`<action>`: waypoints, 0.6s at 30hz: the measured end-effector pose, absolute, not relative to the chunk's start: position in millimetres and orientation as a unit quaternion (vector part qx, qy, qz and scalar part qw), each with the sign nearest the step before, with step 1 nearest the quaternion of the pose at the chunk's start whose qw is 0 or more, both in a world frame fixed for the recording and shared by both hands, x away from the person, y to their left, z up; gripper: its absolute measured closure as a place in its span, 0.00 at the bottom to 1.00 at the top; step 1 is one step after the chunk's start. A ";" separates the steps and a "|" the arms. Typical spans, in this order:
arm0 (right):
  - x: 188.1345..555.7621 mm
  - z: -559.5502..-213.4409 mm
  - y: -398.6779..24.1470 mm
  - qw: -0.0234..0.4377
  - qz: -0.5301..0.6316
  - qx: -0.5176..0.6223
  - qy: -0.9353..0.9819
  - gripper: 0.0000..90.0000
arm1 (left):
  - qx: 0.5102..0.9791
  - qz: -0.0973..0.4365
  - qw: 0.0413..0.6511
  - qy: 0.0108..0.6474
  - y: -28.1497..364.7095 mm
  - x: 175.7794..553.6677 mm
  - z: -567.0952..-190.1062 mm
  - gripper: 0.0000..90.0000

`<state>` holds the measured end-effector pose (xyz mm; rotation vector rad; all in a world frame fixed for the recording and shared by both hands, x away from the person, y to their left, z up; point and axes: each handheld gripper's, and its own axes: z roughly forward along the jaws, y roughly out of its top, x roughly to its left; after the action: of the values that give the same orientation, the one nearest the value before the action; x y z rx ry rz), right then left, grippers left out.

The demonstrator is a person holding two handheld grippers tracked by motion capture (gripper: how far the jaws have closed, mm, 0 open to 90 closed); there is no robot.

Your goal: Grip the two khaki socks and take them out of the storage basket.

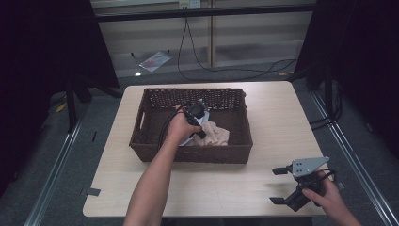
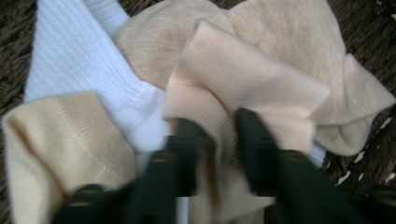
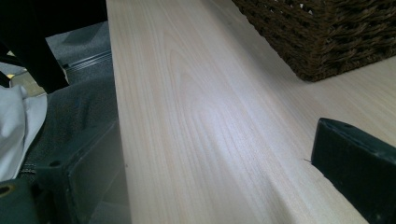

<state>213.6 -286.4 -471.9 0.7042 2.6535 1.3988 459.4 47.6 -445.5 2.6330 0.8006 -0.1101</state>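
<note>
A dark wicker basket [image 1: 190, 153] stands in the middle of the pale wooden table [image 1: 117, 155]. Inside it lies a heap of socks [image 1: 217, 134]. My left gripper [image 1: 200, 117] reaches down into the basket onto that heap. In the left gripper view its two black jaws [image 2: 215, 135] pinch a fold of a peach sock [image 2: 233, 74], which lies over a white ribbed sock [image 2: 74, 51], a tan sock [image 2: 289, 28] and a yellowish sock [image 2: 60, 140]. My right gripper [image 1: 274, 186] rests near the table's front right corner, open, with bare table between its jaws [image 3: 217, 140].
The basket's corner [image 3: 317, 42] lies ahead and to the right in the right gripper view. The table's front edge drops off beside the right gripper's left jaw. Cables and a plastic bag [image 1: 155, 60] lie on the floor behind the table.
</note>
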 end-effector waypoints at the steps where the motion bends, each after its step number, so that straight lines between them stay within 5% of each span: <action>1: 213.5 -471.8 -286.5 0.030 0.454 0.229 0.861 0.02 | 0.940 -0.040 0.191 0.281 47.8 459.4 -444.3 0.91; 18: 213.5 -471.3 -287.1 0.032 0.455 0.231 0.859 0.02 | 0.928 -0.066 0.213 0.298 67.6 454.7 -380.5 0.93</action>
<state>213.5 -287.1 -471.3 0.7117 2.6467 1.4020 454.7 67.6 -380.5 2.5771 0.8264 -0.1825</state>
